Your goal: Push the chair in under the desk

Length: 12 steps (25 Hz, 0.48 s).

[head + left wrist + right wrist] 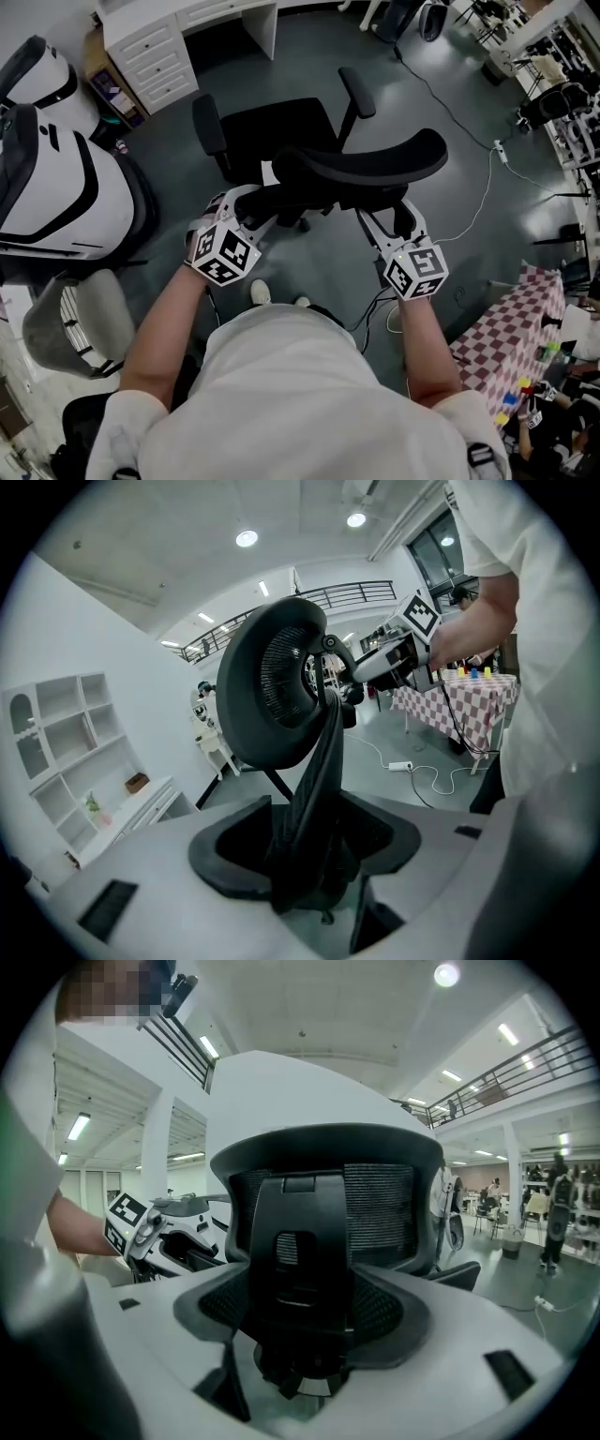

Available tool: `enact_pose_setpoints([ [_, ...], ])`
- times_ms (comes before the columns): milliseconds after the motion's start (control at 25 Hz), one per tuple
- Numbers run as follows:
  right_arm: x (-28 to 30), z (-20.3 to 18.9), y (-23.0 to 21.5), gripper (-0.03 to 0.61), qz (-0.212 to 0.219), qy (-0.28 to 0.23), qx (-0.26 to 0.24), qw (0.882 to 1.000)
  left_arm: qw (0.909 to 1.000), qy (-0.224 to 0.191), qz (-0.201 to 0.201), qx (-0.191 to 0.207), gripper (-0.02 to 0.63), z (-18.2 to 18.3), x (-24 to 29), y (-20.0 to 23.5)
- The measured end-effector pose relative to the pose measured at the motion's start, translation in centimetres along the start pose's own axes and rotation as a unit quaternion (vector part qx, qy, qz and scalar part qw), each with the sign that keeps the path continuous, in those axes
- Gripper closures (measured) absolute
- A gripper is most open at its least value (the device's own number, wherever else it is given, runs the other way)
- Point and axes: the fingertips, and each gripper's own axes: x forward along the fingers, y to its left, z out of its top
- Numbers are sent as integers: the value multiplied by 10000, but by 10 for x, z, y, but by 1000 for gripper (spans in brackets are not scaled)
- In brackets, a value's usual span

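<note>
A black mesh office chair (278,131) stands on the grey floor, its curved backrest (366,165) nearest me. The white desk (220,11) with drawers is beyond it at the top left, with a stretch of floor between. My left gripper (265,208) is shut on the backrest's left edge, and the mesh edge (314,780) runs between its pads. My right gripper (386,212) holds the backrest from behind on the right, shut on the black plastic spine (305,1241). Each gripper view shows the other gripper beyond the backrest.
A large white and black machine (56,178) stands at the left, with a grey chair (80,323) below it. A white cable and power strip (500,150) lie on the floor at the right. A checkered table (525,314) is at the lower right.
</note>
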Motion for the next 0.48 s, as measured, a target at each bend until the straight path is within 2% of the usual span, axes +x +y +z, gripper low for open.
enact_pose_setpoints([
  [480,38,12,-17,262,-29,-9,25,10000,10000,-6,14,54,394,-2,20,36],
])
